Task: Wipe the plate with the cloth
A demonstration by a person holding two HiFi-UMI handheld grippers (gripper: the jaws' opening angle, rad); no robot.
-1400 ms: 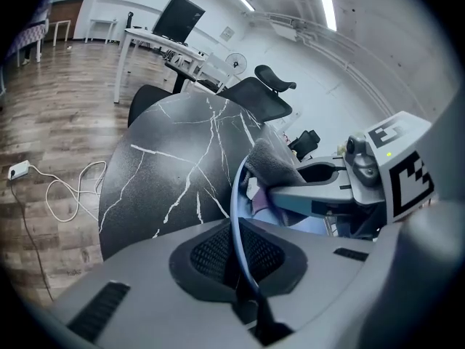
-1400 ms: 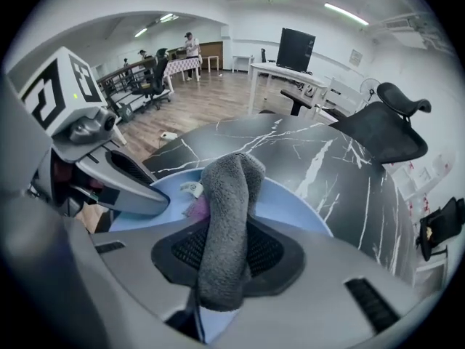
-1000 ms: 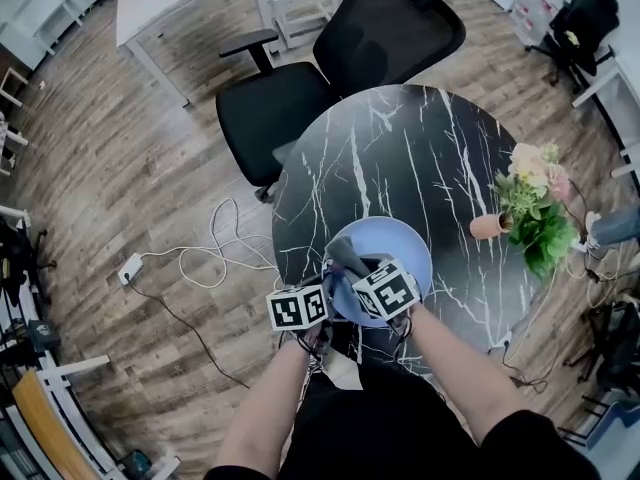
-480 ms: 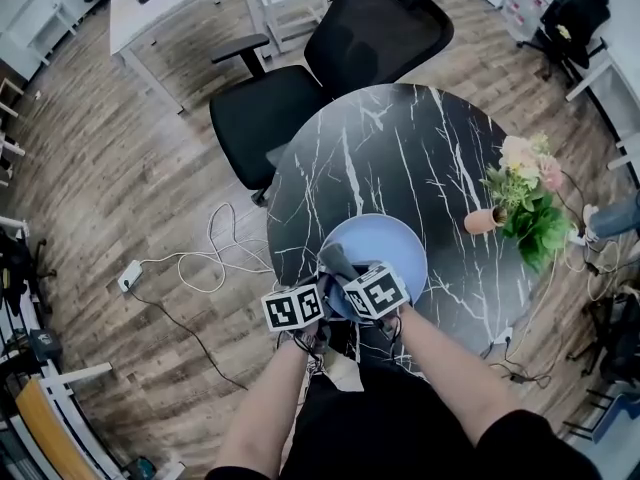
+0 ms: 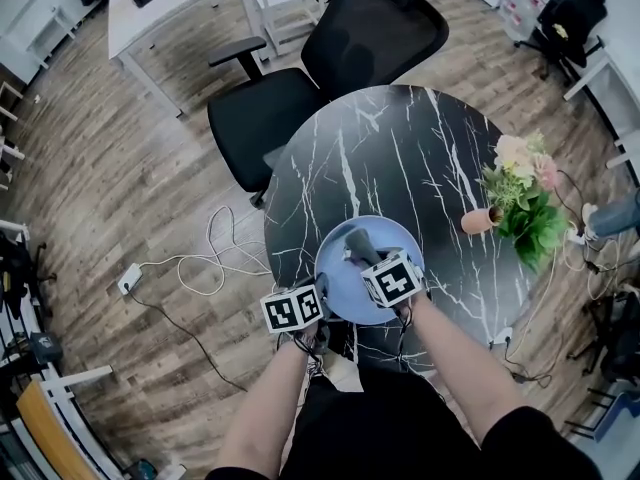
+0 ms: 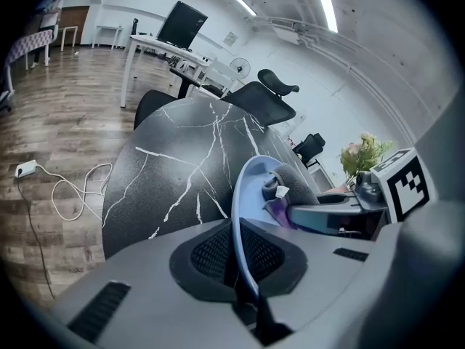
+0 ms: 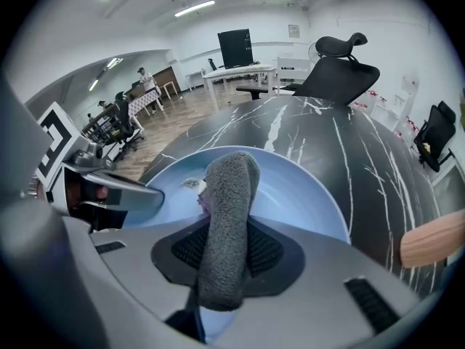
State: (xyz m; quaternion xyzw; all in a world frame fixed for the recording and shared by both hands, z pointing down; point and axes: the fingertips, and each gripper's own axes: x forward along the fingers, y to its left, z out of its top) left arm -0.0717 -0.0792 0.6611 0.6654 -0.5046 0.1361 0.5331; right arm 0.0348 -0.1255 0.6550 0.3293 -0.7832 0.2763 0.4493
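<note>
A light blue plate point(image 5: 385, 243) lies near the front edge of the round black marble table point(image 5: 400, 148). My left gripper point(image 5: 320, 296) is shut on the plate's near left rim; in the left gripper view the rim point(image 6: 242, 217) runs edge-on between the jaws. My right gripper point(image 5: 374, 261) is shut on a rolled grey cloth point(image 5: 359, 242), which rests on the plate's inner surface near its middle. The right gripper view has the cloth point(image 7: 229, 202) sticking out past the pads over the plate point(image 7: 290, 187). A small label on the cloth point(image 6: 282, 190) shows beside the other gripper.
A terracotta pot point(image 5: 480, 222) with pink flowers and green leaves point(image 5: 530, 203) stands at the table's right edge. A black office chair point(image 5: 320, 68) is pushed against the far side. A white cable and power strip point(image 5: 190, 258) lie on the wooden floor at left.
My right gripper has carried the cloth to the right and farther in, from the plate's left part to its middle. The left gripper and the plate have kept still.
</note>
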